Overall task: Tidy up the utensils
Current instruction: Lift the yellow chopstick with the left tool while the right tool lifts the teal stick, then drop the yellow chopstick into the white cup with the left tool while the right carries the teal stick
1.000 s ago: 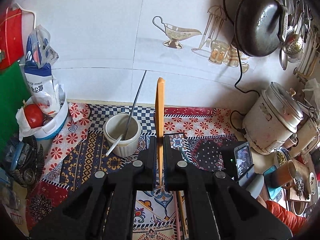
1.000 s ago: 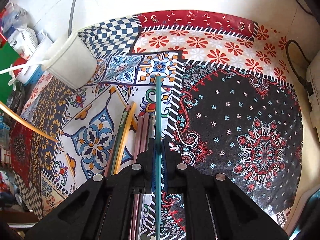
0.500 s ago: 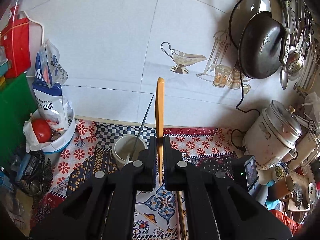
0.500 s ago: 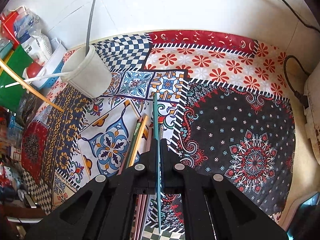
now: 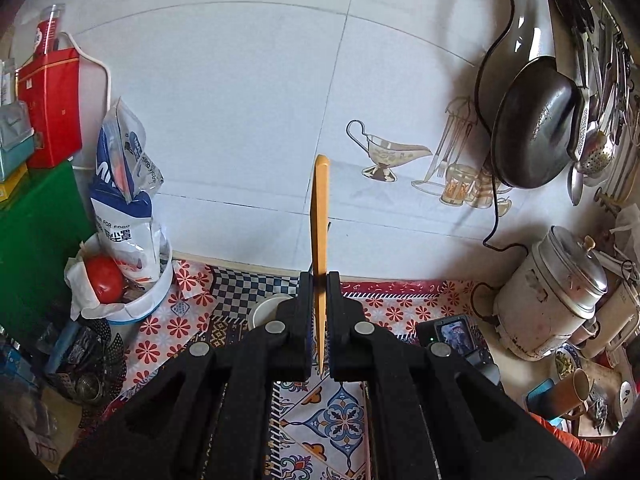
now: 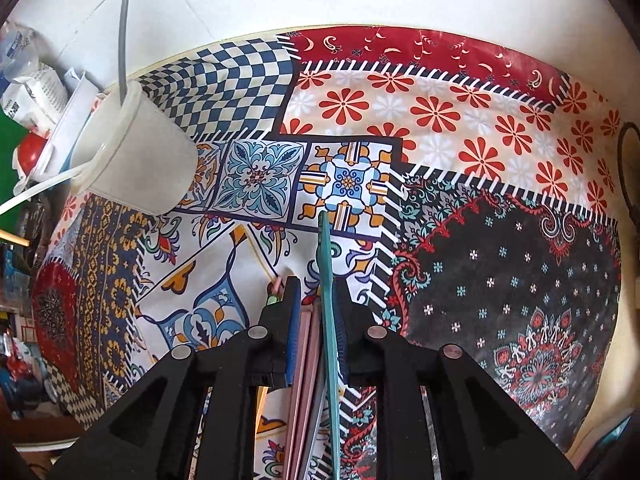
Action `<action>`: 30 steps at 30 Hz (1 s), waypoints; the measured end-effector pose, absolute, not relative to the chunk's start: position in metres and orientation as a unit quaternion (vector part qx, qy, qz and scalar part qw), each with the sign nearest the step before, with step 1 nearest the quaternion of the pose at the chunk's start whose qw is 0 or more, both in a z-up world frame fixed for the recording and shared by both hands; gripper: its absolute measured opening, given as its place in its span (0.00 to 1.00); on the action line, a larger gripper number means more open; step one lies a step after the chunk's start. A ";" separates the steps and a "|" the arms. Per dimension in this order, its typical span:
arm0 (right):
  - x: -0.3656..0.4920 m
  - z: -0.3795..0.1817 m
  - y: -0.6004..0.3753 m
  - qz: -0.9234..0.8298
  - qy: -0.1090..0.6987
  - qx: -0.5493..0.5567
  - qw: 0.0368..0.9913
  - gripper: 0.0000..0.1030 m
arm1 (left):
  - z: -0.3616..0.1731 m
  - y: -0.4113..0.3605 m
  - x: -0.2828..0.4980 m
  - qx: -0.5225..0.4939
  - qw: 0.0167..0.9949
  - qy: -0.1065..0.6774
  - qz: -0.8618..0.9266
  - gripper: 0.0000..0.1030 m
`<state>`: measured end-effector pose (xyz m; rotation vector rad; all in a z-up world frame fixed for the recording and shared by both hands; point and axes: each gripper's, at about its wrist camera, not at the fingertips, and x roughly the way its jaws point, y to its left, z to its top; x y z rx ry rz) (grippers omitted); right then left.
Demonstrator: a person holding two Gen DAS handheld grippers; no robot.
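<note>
Left tongs (image 5: 319, 280) clamp an orange chopstick (image 5: 320, 216), its lower tip lost between the black arms. Right tongs (image 6: 316, 292) are opening; a teal chopstick (image 6: 326, 276) lies between the jaws against the right pad, above pink chopsticks (image 6: 305, 344) partly hidden on the patterned bench (image 6: 480, 128). Beyond stands a white cup (image 6: 132, 152), half covered in the left view. A bag (image 5: 128, 208) farther back reads "FOR FOOD".

At the left of the left wrist view, a white and blue bag (image 5: 126, 216) bears the words "FOR FOOD"; its other print cannot be read.
</note>
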<state>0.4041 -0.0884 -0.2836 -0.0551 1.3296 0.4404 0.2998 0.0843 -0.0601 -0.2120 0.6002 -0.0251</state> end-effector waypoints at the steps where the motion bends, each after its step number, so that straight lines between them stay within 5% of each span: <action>1: 0.406 -0.286 -0.085 0.200 0.615 -0.033 0.762 0.14 | -0.060 0.086 0.300 -0.105 0.950 0.294 -0.011 0.04; 16: 0.412 -0.301 -0.111 0.187 0.613 -0.030 0.767 0.06 | -0.054 0.098 0.314 -0.113 0.953 0.283 -0.005 0.04; 30: 0.388 -0.197 -0.136 0.223 0.511 0.001 0.830 0.06 | -0.053 0.103 0.329 -0.107 0.955 0.277 0.000 0.04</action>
